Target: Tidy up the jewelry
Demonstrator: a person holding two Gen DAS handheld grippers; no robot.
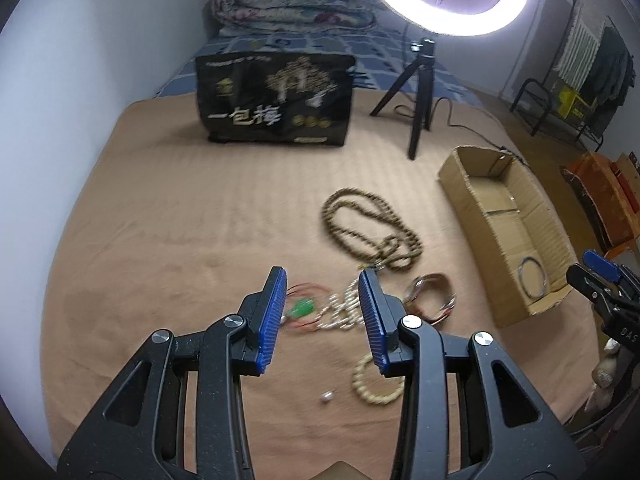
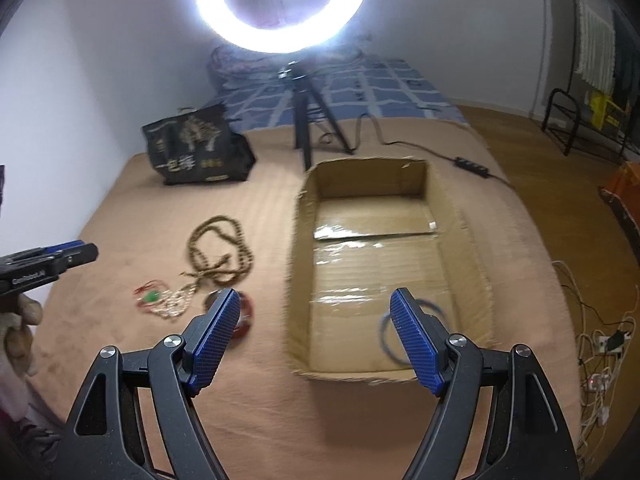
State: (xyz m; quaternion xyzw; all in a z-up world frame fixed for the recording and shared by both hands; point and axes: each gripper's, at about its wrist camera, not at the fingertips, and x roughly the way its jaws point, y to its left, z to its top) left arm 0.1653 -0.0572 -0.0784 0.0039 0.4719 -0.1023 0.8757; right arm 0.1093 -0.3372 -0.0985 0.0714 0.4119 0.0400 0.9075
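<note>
Matt cardboard box (image 2: 460, 216) — glossy tape; fuzzy cloth blanket (image 1: 180, 240); metal bangle (image 1: 533, 278).

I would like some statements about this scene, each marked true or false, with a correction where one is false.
1. A metal ring lies inside the cardboard box. True.
2. The long brown bead necklace is in the box. False: it lies on the blanket, outside the box.
3. The left tool is open and holds nothing. True.
4. The right tool is shut on a bracelet. False: it is open and empty.
5. The black bag lies flat. False: it stands upright.
</note>
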